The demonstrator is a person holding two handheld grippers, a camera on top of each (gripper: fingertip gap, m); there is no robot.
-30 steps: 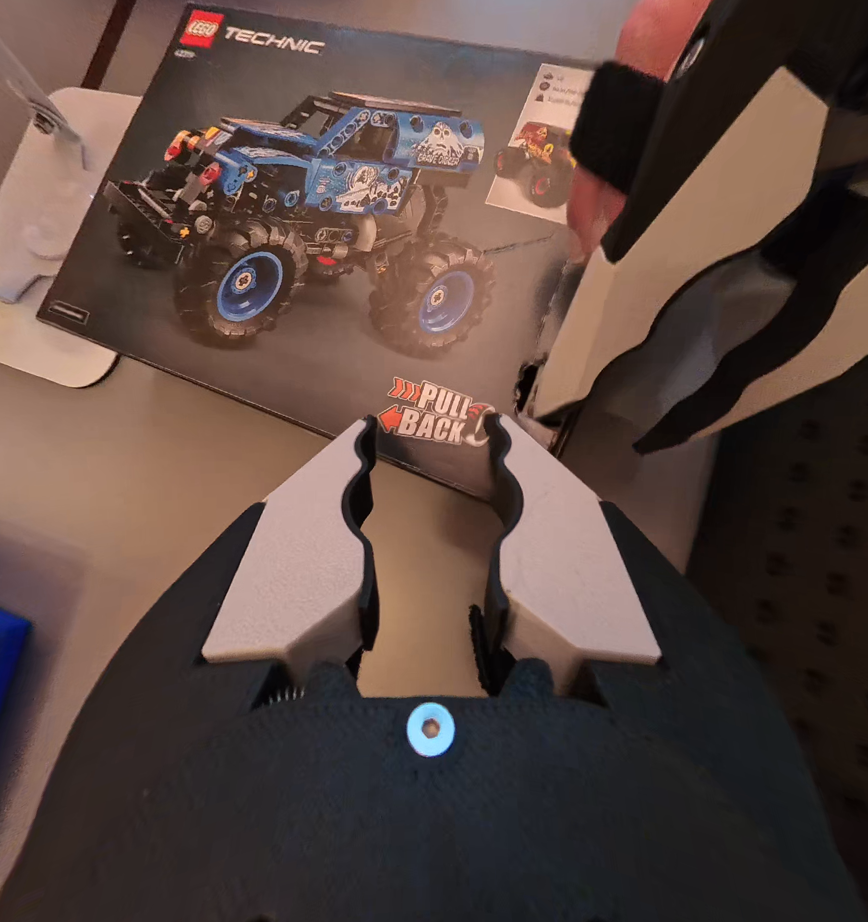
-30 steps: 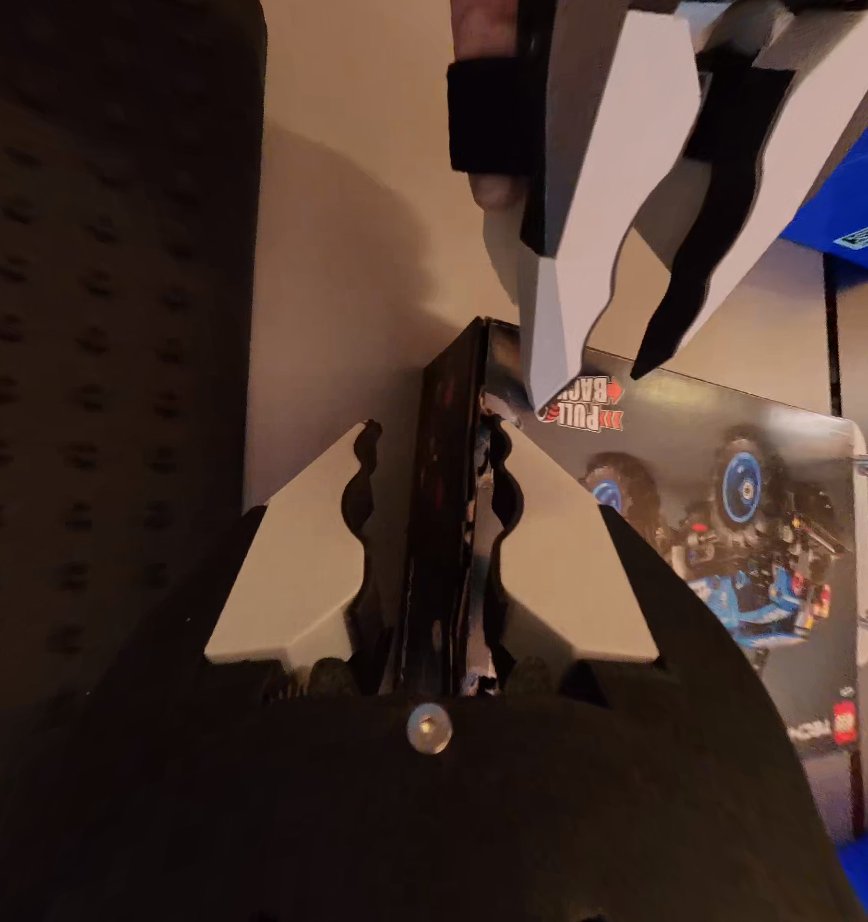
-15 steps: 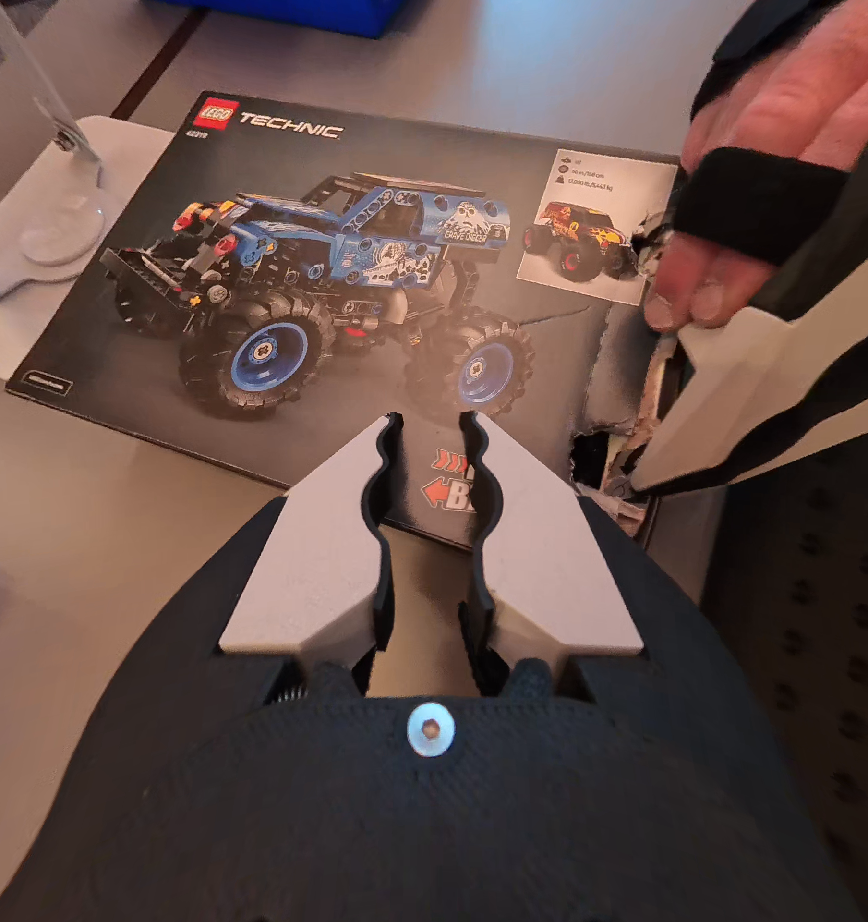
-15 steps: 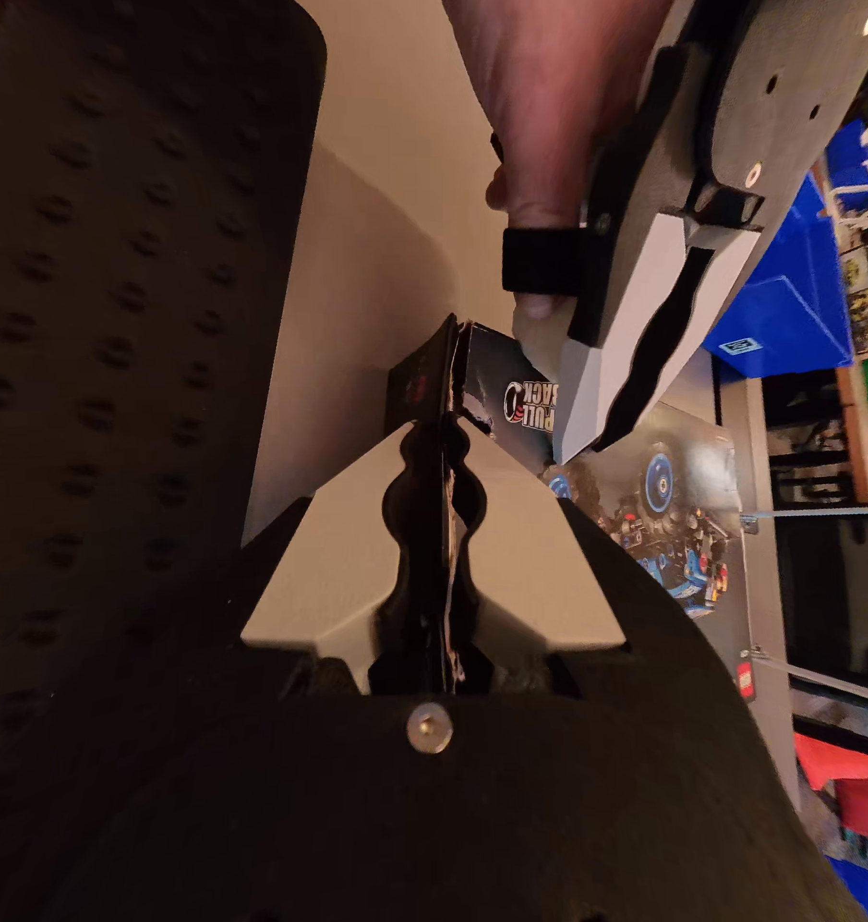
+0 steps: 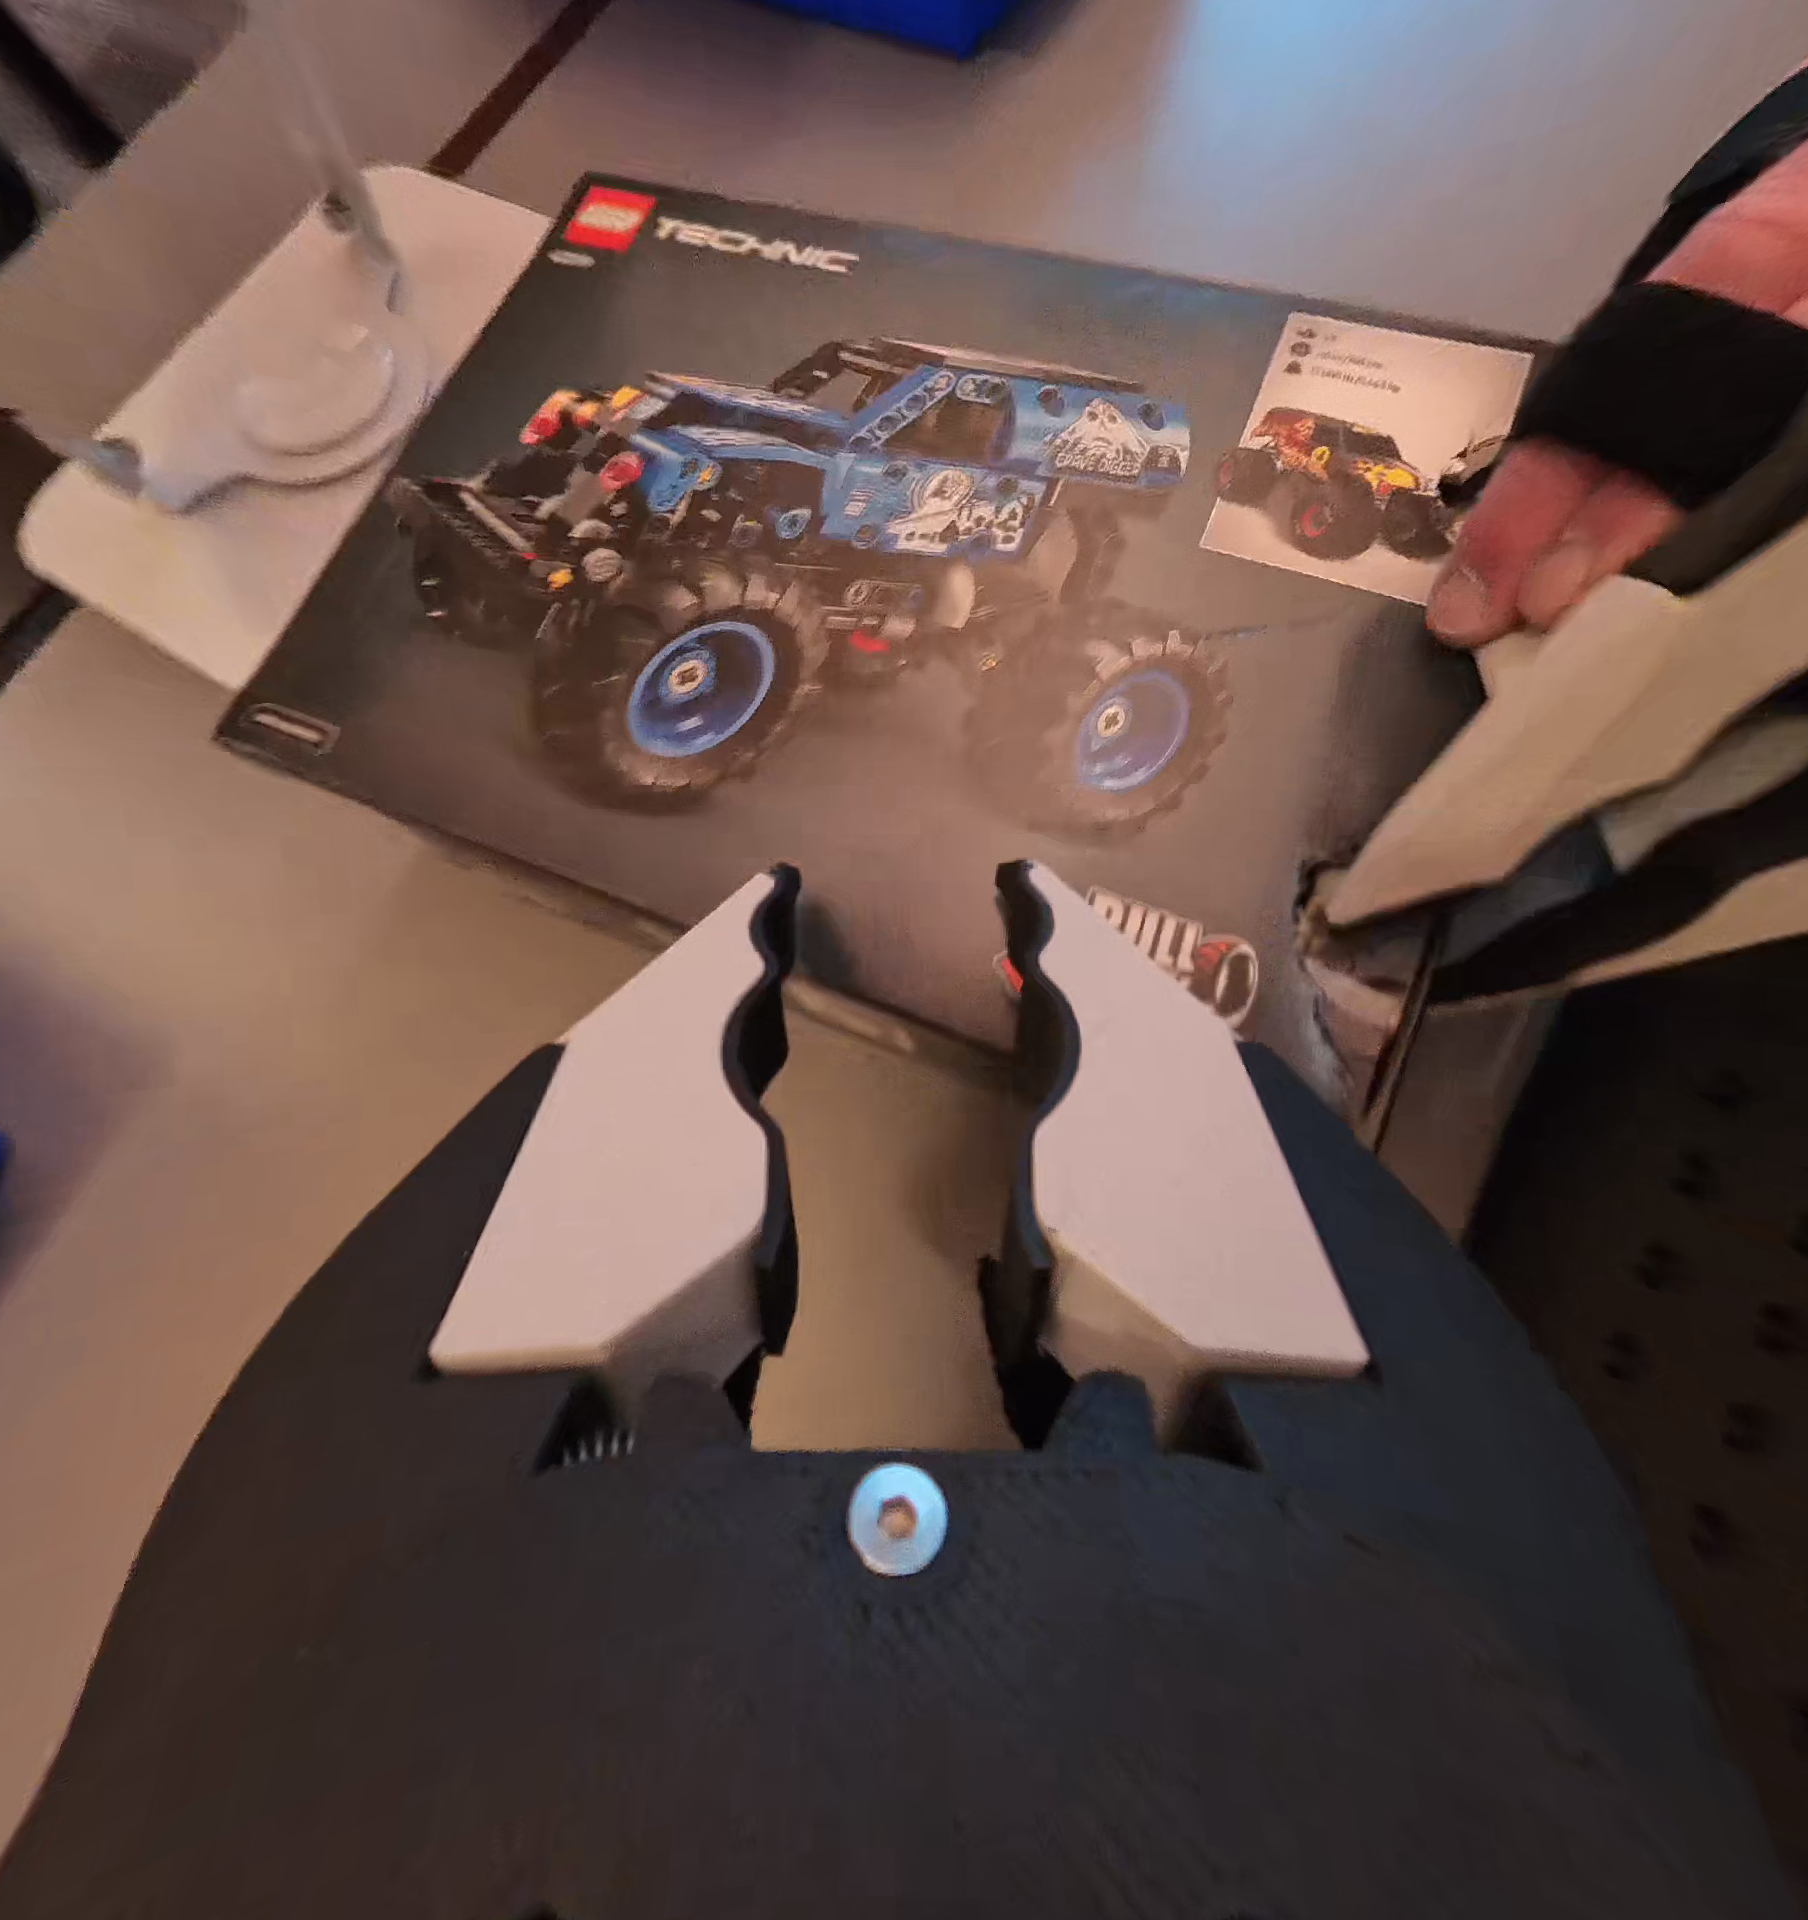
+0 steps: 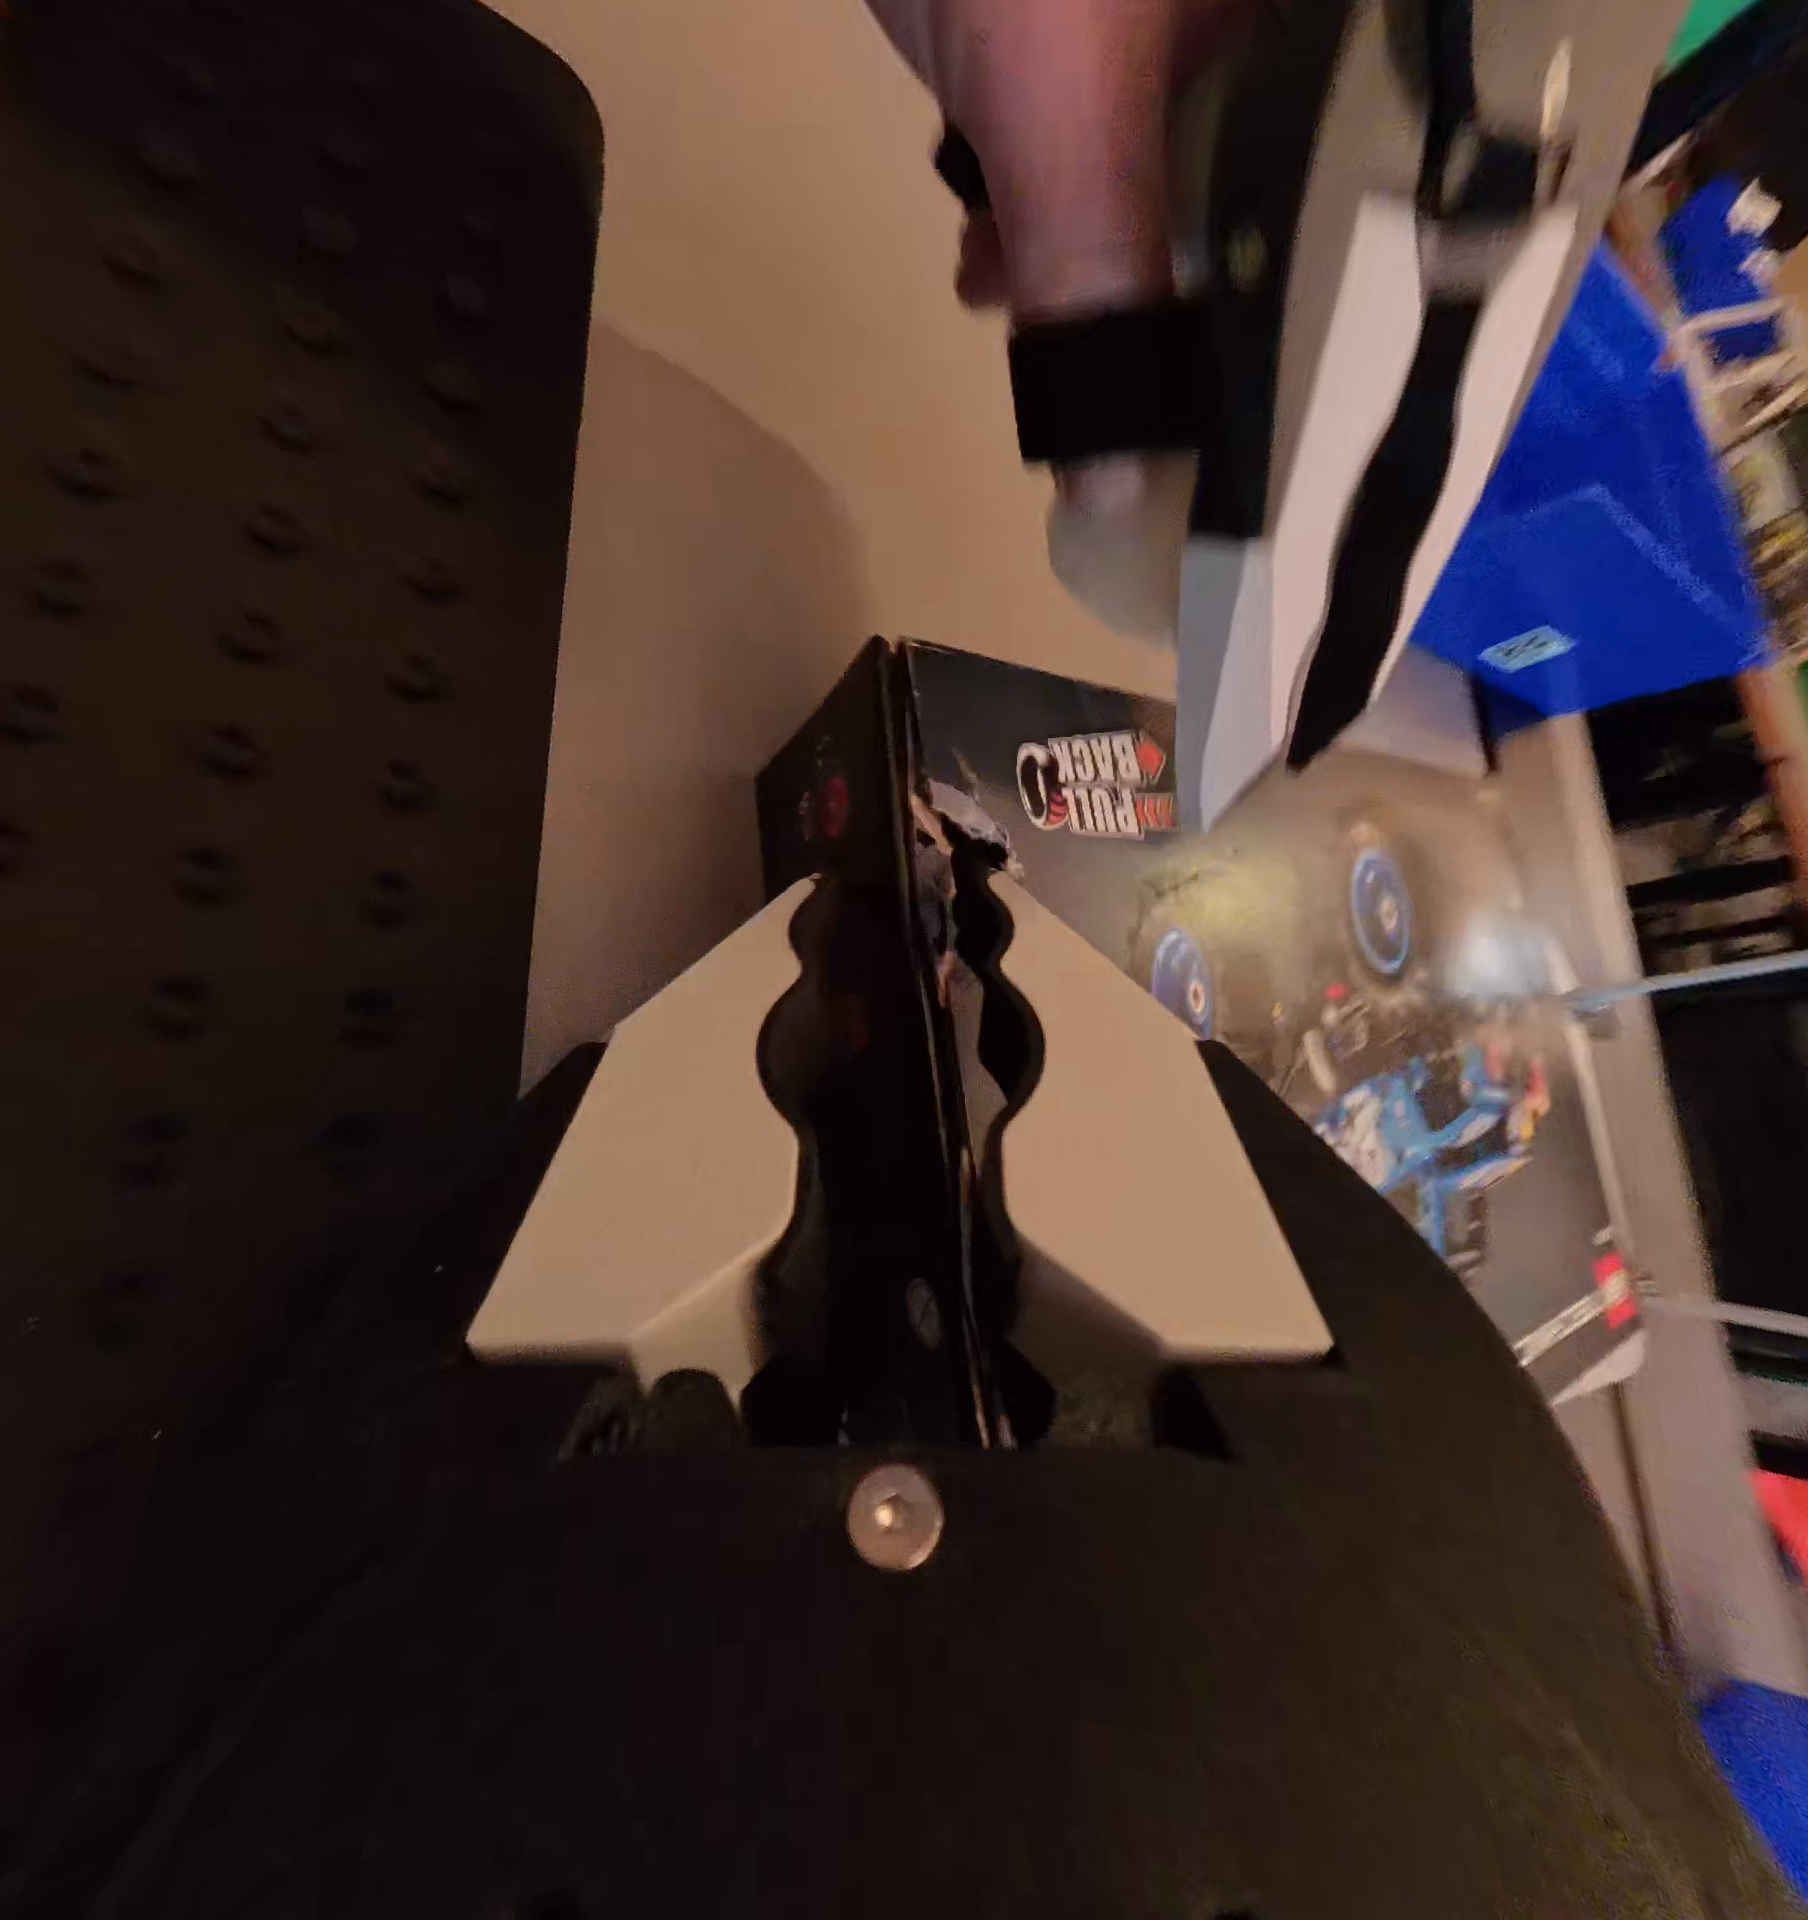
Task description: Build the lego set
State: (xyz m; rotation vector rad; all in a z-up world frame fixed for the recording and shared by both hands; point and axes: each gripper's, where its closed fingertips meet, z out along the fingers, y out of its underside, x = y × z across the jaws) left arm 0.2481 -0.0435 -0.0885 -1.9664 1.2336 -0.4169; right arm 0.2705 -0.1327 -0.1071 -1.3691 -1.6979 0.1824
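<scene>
The lego box (image 5: 879, 644) lies flat on the counter (image 5: 204, 1039), its right end flap (image 6: 879, 831) torn and pinched between the pressed-together fingers of the right gripper (image 6: 905, 904). The left gripper (image 5: 895, 883) hovers spread and empty over the near edge. With nothing pinning the box down, a pull may drag it off the counter's edge or rip the flap instead of opening it.

White stand base (image 5: 245, 488) on grey table (image 5: 204, 1039); blue bin (image 6: 1565, 540) beyond; dark dotted carpet (image 5: 1710, 1247) beside table.
</scene>
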